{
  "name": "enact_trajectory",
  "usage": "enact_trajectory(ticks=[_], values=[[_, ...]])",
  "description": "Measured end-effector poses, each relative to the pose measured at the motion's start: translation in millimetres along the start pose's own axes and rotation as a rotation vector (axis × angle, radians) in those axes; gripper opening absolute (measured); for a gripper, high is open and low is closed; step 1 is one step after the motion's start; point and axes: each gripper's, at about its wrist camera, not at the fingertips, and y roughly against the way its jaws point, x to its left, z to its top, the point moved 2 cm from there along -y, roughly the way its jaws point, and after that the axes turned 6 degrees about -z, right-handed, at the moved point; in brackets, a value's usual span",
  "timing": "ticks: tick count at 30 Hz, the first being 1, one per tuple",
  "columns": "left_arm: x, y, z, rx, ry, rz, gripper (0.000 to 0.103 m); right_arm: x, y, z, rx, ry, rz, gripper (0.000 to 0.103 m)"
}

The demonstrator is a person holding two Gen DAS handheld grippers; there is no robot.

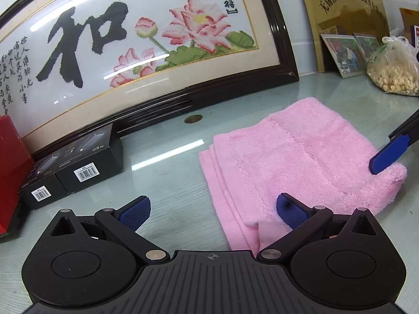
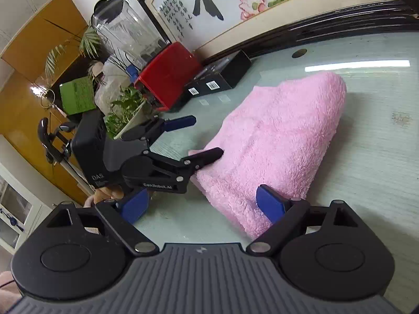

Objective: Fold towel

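Towel [image 1: 301,162], pink and folded on the bench [image 1: 170,183], lies just ahead of both grippers' wide, empty fingers [image 2: 269,204], left gripper [image 1: 213,210] at its layered edge.

A home: framed lotus embroidery [image 1: 136,44], blender [image 2: 128,34], houseplants [image 2: 125,110].
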Motion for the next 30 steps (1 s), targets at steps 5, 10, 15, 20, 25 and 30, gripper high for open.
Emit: enact_trajectory(ticks=[5, 10, 15, 20, 25, 30], values=[[-1, 3, 0, -0.006, -0.005, 0.018, 0.103, 8, -9, -8, 0.060, 0.102, -0.033, 0.097], [-1, 3, 0, -0.011, -0.001, 0.031, 0.103, 15, -4, -12, 0.028, 0.164, -0.058, 0.097], [1, 4, 1, -0.004, 0.015, 0.044, 0.103, -5, 12, -3, -0.123, 0.081, -0.198, 0.097], [2, 3, 1, 0.009, 0.027, 0.040, 0.103, -39, 5, 7, -0.157, -0.053, -0.386, 0.097], [2, 3, 2, 0.014, 0.026, 0.043, 0.103, -48, -3, 18, -0.181, -0.095, -0.422, 0.094], [3, 3, 3, 0.018, 0.024, 0.046, 0.103, -22, -13, 33, -0.195, 0.082, -0.565, 0.094]])
